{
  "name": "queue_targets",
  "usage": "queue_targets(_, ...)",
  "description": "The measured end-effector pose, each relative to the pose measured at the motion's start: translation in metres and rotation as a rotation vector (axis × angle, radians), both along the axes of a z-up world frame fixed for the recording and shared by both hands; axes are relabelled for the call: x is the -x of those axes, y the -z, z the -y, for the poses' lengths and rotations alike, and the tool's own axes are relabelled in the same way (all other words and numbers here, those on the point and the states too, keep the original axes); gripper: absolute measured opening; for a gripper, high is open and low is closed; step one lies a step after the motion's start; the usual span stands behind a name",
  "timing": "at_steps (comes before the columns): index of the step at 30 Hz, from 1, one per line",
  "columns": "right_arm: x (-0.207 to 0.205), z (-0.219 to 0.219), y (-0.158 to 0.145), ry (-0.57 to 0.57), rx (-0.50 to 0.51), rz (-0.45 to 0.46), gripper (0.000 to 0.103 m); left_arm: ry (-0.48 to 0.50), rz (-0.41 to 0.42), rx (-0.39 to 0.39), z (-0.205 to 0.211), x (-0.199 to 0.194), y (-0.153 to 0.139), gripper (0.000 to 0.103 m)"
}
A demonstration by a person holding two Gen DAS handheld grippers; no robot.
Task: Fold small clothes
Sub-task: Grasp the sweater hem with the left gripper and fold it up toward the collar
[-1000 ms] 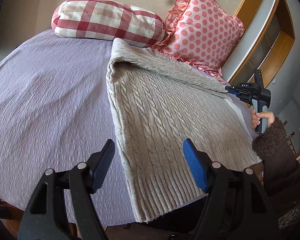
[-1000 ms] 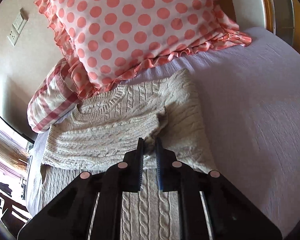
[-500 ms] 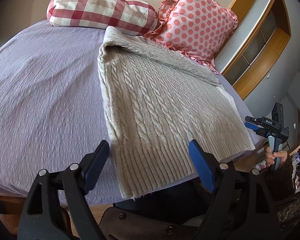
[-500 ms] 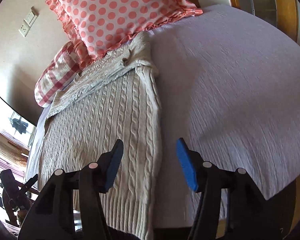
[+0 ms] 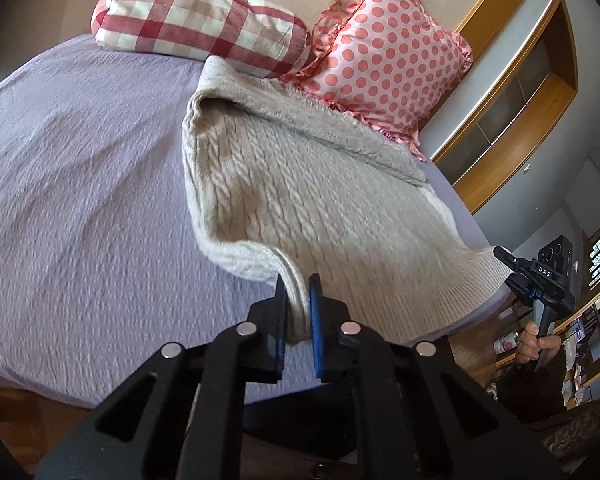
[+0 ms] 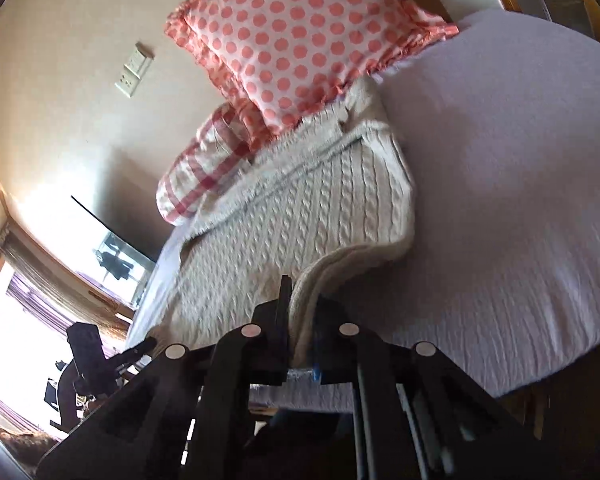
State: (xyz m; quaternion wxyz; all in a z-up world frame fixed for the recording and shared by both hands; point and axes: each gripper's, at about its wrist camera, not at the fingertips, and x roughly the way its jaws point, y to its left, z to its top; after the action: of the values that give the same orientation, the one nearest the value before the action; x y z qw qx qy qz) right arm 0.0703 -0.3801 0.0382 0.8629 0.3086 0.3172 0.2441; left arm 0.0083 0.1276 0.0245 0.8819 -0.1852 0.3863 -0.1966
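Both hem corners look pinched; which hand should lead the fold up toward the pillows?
Neither alone. The left tongs and the right tongs each clamp a hem corner of the sweater; judging by that, both should lift together.

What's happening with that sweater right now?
Left hand-held gripper and right hand-held gripper both shut on beige cable-knit sweater hem corners. Hem lifted off lilac bedspread. Nothing blocking.
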Motion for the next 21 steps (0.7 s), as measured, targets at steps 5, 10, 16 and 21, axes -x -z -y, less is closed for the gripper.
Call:
queue_targets(5, -0.068, 0.005, -0.046, 0.044, -0.065, 0.138, 0.008, -0.050, 0.082, 0.044, -0.027, -0.078, -0.043, 0.009)
queue_targets(10, -0.180, -0.004, -0.044, 0.113, -0.086, 0.091, 0.008, -0.151, 0.071, 0.004, -0.040, -0.201, -0.064, 0.009)
queue_targets(16, -0.293, -0.022, 0.000, 0.192, -0.055, -0.084, 0.008, -0.217, -0.043, -0.075, -0.038, -0.312, -0.036, 0.009)
queue_targets(21, -0.345, -0.025, 0.034, 0.299, 0.004, -0.266, 0.009, -0.249, -0.092, -0.130, -0.036, -0.360, -0.016, 0.009)
